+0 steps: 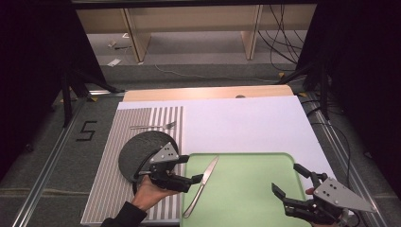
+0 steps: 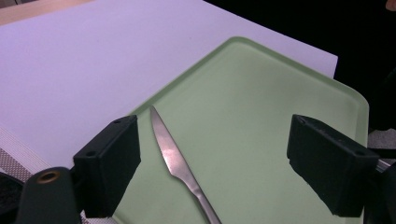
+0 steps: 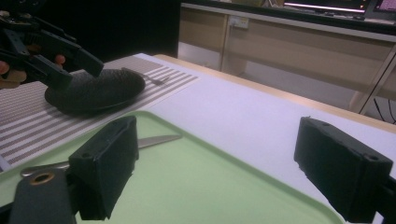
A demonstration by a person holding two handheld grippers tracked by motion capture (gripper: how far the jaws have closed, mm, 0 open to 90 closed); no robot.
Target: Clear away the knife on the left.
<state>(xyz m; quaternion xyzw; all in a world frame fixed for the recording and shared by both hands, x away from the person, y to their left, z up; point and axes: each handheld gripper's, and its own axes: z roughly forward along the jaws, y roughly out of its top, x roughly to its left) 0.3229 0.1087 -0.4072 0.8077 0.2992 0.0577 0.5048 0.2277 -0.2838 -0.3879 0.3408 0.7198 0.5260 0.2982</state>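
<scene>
Two grippers' jaws wide, knife on green tray, fork in high view

lab, black curtains, floor cables, monitors

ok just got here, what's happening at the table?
A person holds a gripper in each hand over a place-setting layout. The left gripper is open at the left edge of the pale green plastic tray, near the silver table knife lying on it. The right gripper is also open, hovering at the tray's near right corner and holding nothing. A dark round plate and a small metal fork sit on the grey striped placemat to the left.
</scene>
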